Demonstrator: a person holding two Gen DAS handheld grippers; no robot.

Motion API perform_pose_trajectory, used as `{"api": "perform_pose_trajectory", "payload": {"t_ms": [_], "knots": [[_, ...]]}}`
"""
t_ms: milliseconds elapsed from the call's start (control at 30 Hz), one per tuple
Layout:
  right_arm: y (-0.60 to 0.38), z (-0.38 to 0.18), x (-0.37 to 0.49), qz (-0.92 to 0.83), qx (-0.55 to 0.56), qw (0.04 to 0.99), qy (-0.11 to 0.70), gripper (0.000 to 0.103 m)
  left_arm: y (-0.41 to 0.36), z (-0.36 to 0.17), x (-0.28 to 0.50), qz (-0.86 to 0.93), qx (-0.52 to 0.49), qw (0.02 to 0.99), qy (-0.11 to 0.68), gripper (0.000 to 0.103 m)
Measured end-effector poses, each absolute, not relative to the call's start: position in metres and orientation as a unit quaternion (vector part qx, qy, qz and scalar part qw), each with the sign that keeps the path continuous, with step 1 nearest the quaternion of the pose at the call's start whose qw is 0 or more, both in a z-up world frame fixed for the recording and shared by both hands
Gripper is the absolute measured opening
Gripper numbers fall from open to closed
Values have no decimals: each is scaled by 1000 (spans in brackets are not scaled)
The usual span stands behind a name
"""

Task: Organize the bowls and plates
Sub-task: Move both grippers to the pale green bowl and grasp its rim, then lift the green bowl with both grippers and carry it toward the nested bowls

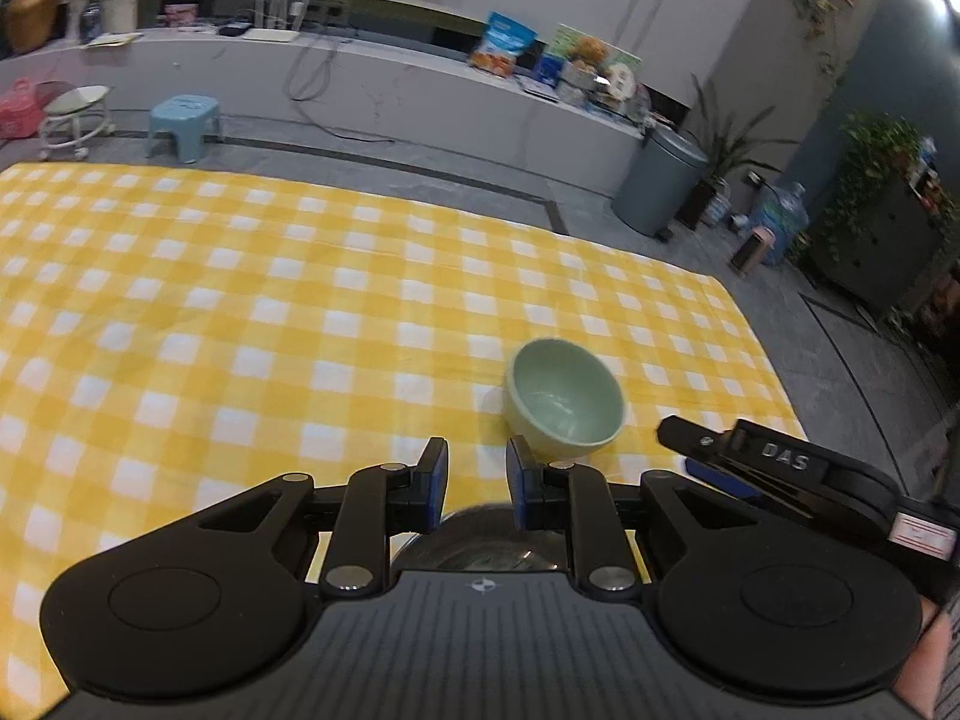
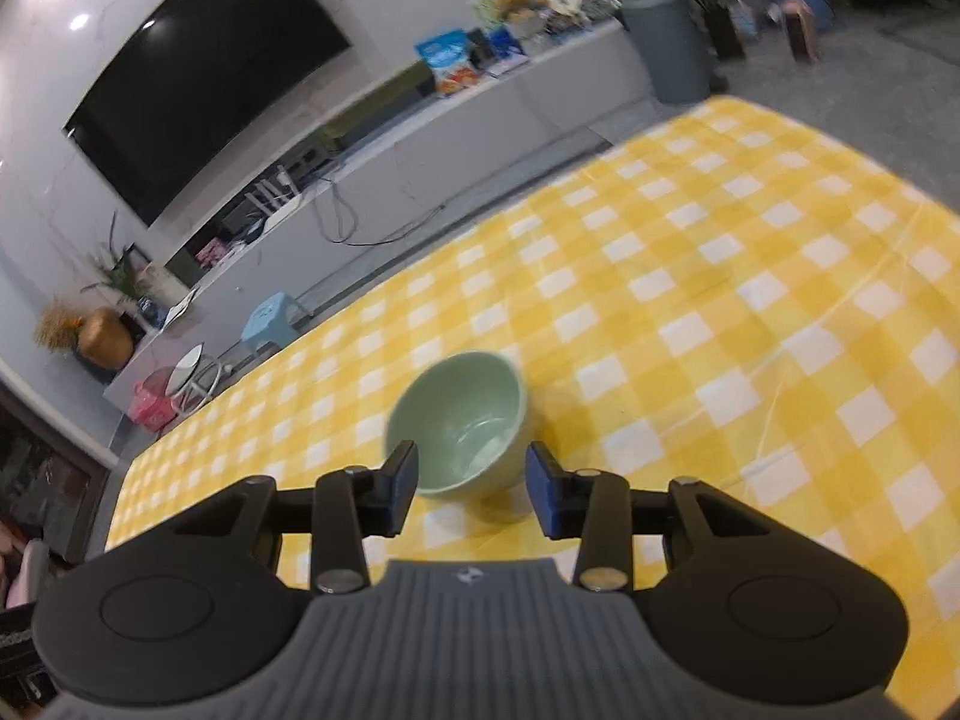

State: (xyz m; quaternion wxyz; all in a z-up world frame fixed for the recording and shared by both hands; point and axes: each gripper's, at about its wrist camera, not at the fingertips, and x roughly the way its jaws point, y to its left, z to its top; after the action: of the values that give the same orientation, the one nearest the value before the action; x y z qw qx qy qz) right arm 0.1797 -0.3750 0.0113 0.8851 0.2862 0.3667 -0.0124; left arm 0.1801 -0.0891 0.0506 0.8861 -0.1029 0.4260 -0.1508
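Jaws: left gripper (image 1: 477, 471) and right gripper (image 2: 471, 489) both parted, empty | green bowl (image 2: 459, 423) upright on yellow checked surface (image 2: 750, 276), just ahead of right jaws, beside left | glass dish (image 1: 480, 540), blurred, under left jaws | advice: straddle bowl rim squarely, close gently | right gripper crowds bowl's right.

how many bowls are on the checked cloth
2. A green bowl stands upright just beyond the left gripper. A clear glass one lies under that gripper, mostly hidden. More may sit out of view.
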Motion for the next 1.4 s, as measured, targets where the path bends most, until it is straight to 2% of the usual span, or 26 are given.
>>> {"api": "perform_pose_trajectory", "payload": {"t_ms": [33, 600, 867, 967, 1033, 1167, 1300, 1400], "knots": [[-379, 7, 183, -9, 298, 882, 365, 41, -91, 50, 184, -155, -101, 886, 426, 28], [-415, -34, 228, -44, 329, 875, 353, 40, -133, 31, 258, -182, -76, 871, 450, 32], [-416, -52, 239, -41, 337, 861, 378, 24, -149, 10, 285, -180, -76, 854, 483, 32], [-417, -58, 241, -40, 344, 856, 385, 22, -156, 5, 291, -182, -69, 849, 491, 33], [-418, -59, 241, -42, 345, 855, 385, 22, -161, 2, 294, -183, -59, 847, 495, 36], [-423, -56, 237, -30, 369, 855, 363, 23, -164, -3, 298, -181, -56, 847, 498, 37], [-416, -52, 236, -32, 343, 867, 360, 35, -165, -9, 302, -175, -56, 844, 503, 37], [-414, -53, 238, -41, 326, 869, 371, 36, -165, -11, 302, -175, -54, 844, 505, 40]]}}
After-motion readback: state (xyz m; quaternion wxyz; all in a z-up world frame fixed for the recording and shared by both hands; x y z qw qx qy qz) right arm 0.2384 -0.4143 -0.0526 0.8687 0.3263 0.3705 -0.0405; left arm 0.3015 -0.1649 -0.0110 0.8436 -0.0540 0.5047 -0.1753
